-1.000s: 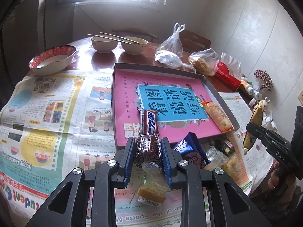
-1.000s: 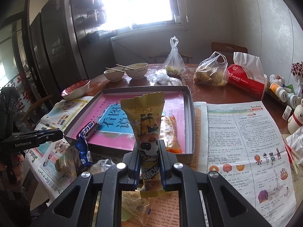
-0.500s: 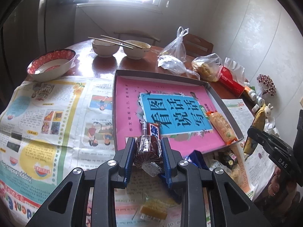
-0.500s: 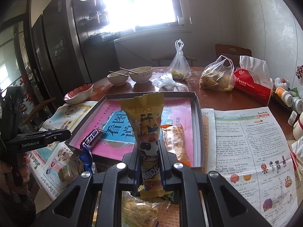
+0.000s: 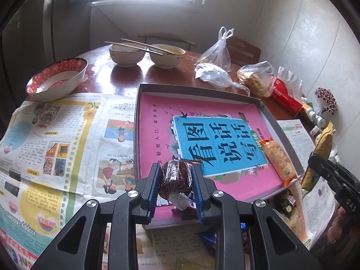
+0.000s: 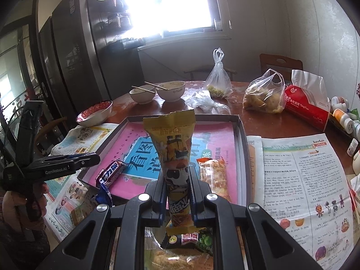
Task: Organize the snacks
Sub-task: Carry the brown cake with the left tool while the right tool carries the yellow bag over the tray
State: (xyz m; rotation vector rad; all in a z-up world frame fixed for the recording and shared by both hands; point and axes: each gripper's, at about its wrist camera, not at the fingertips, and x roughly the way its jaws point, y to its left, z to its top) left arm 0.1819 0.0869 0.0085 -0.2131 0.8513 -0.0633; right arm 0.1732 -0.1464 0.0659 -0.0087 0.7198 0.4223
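Your counter [image 5: 126, 78] carries newspaper and a grey tray [image 5: 198, 90]. Your left hand-held gripper [image 5: 176, 181] is clamped on a brown wrapped cake [image 5: 176, 177]. Your right hand-held gripper [image 6: 178, 191] pinches an upright yellow snack packet [image 6: 173, 148].

Round dark-wood table [image 5: 126, 76], glossy. Far side: 2 pale bowls [image 5: 127, 54] w/ chopsticks [image 5: 135, 45] across, red-rimmed bowl [image 5: 56, 78] at left edge. Right of those: tied clear bag [image 5: 217, 49], crumpled plastic [image 5: 212, 75], bag of yellowish food [image 5: 255, 78], red tissue pack [image 5: 285, 94], small bottles [image 5: 313, 114] near the wall. Newspaper [image 5: 58, 146] covers near left, another sheet [image 6: 299, 180] near right. Between them a shallow grey tray [image 5: 198, 88], pink book inside. Loose snack packs [image 6: 189, 238] on paper at near edge.
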